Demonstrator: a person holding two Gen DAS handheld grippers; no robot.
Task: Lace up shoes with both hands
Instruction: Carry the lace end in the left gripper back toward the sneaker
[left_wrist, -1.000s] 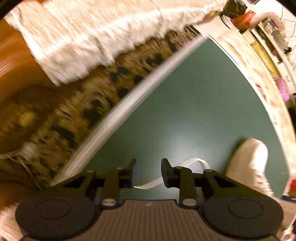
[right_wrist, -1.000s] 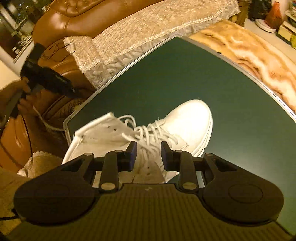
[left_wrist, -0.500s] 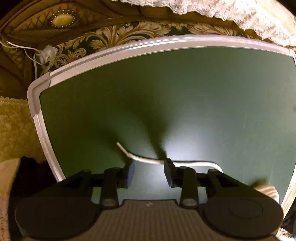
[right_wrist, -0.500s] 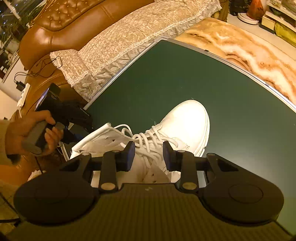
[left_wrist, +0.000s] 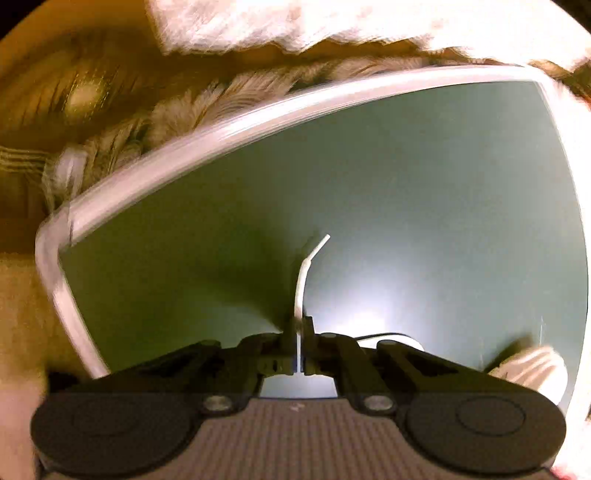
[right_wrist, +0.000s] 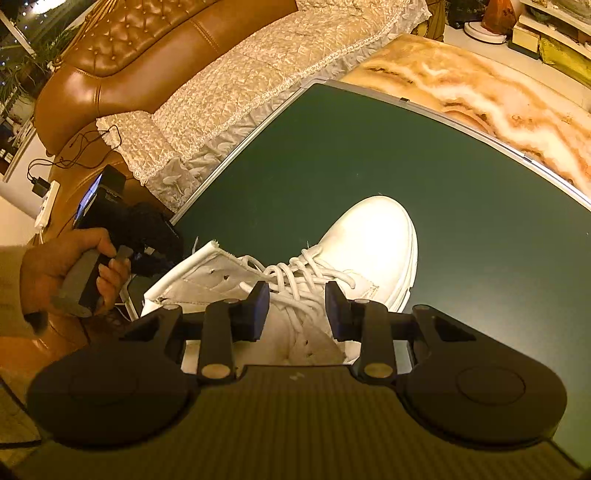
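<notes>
While the left gripper pinches a white shoelace between its closed fingers, the lace end sticking out ahead over the green board, the right gripper hangs wide open and empty just above the white sneaker, fingers flanking its laced tongue

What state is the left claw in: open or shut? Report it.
Shut. The left claw is clamped on the lace; its fingers leave no gap beyond the lace, whose tip sticks out ahead.
</notes>
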